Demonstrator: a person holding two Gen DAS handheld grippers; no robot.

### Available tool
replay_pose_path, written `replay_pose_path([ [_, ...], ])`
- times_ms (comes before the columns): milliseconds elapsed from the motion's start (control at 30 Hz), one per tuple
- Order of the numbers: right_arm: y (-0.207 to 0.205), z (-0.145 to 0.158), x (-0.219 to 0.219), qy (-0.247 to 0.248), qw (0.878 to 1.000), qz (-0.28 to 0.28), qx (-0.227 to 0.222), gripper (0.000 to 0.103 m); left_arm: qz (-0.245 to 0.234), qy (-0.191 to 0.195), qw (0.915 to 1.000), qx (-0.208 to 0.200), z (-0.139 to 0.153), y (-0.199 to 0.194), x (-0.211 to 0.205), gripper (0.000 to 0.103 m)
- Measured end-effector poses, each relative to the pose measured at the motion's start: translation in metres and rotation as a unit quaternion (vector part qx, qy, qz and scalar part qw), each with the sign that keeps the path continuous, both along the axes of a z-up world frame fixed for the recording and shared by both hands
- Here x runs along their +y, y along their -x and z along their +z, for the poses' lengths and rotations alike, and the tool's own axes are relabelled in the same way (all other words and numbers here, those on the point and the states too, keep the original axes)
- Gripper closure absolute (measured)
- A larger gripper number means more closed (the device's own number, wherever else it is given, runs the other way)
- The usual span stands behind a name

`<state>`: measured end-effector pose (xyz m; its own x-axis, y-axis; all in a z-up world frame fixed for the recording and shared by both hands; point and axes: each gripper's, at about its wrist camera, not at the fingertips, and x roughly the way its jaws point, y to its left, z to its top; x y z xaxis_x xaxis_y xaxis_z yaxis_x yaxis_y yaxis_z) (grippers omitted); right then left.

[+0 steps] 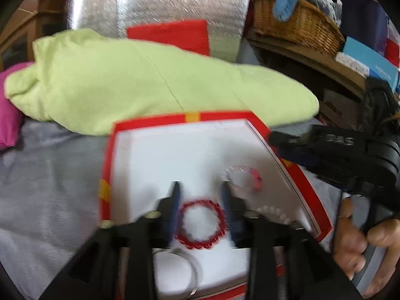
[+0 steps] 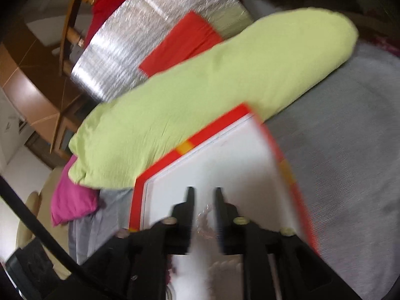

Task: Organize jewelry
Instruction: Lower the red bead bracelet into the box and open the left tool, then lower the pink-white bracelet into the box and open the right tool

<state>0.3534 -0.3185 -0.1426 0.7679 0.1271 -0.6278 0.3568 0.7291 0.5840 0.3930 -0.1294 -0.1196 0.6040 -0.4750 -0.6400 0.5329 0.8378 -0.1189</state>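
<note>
Take the red-rimmed box (image 1: 310, 192) as your landmark: every piece of jewelry lies on its white floor. Your left gripper (image 1: 201, 187) has its fingers spread, one on each side of the red bead bracelet (image 1: 200, 225), which lies flat near the box's front edge and is not yet pinched. Lower until the pads straddle one side of the ring, not the whole loop, then close gently so the beads do not roll out.

The clear-and-pink bracelet (image 1: 243, 177) sits just beyond it toward the box's right wall, the white bead bracelet (image 1: 277, 215) against that wall, and a thin metal bangle (image 1: 190, 270) closer to the front rim. Keep clear of all three as you lift.

Your right gripper (image 2: 204, 192) hovers over the box floor with its fingers apart; through the blur, something pale and glassy seems to lie between them, probably the clear bracelet, apparently not gripped.
</note>
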Motion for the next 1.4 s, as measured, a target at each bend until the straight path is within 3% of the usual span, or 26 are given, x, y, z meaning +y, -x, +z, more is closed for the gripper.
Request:
replay_pose_path([
  [167,0.029,0.032,-0.013,0.036,0.998,-0.021,-0.038,0.072,0.079,0.075,0.9938,-0.018,0.039,0.014,0.054,0.048],
  [300,0.051,0.049,-0.013,0.058,0.997,-0.015,-0.048,0.072,0.146,0.089,0.9843,-0.042,0.059,0.033,0.086,0.032],
  [367,0.061,0.053,-0.013,0.062,0.997,-0.011,-0.042,0.072,0.160,0.090,0.9826,-0.032,0.059,0.040,0.093,0.031],
  [433,0.072,0.056,-0.013,0.066,0.997,-0.011,-0.035,0.072,0.156,0.076,0.9846,-0.020,0.057,0.046,0.093,0.031],
  [567,0.092,0.064,-0.018,0.074,0.997,-0.020,-0.033,0.072,0.154,0.003,0.9877,-0.028,0.046,0.064,0.095,0.031],
  [833,0.125,0.075,-0.026,0.056,0.997,-0.035,-0.027,0.072,0.169,-0.039,0.9849,-0.004,0.022,0.095,0.126,0.031],
  [1000,0.141,0.064,-0.018,0.048,0.999,-0.003,0.021,0.072,0.169,-0.094,0.9810,0.011,0.000,0.121,0.140,0.031],
  [1200,0.168,0.039,-0.006,-0.030,0.994,0.077,0.065,0.072,0.152,-0.120,0.9807,0.031,-0.016,0.144,0.151,0.031],
  [1300,0.179,0.026,0.009,-0.053,0.987,0.118,0.090,0.072,0.130,-0.111,0.9845,0.041,-0.018,0.153,0.150,0.031],
  [1400,0.190,0.018,0.018,-0.024,0.985,0.123,0.114,0.072,0.097,-0.111,0.9881,0.043,-0.020,0.159,0.144,0.031],
])
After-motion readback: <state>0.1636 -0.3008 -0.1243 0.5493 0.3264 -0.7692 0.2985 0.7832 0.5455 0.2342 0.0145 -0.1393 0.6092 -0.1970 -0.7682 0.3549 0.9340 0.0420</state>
